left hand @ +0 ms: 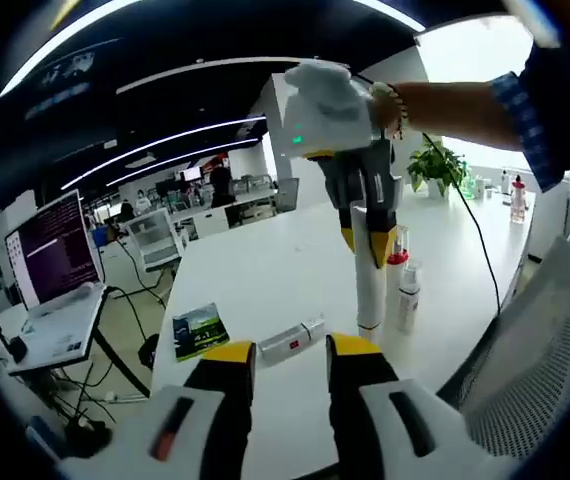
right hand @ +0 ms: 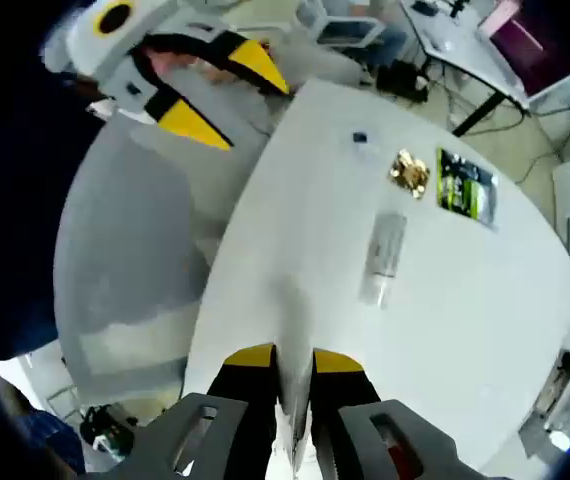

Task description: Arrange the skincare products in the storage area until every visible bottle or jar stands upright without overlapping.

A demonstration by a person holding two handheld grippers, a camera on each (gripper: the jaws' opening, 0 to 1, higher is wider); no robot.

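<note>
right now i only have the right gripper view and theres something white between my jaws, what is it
Observer: The right gripper is shut on a tall white bottle, which stands upright on the table.
Operator: anything close to it i could knock
Observer: Yes. A red-capped bottle and a small white bottle stand upright right beside it.
Operator: and the tube lying down, where is it from the left gripper
Observer: The lying tube is just beyond the tips of the left gripper, whose jaws are open and empty.
</note>
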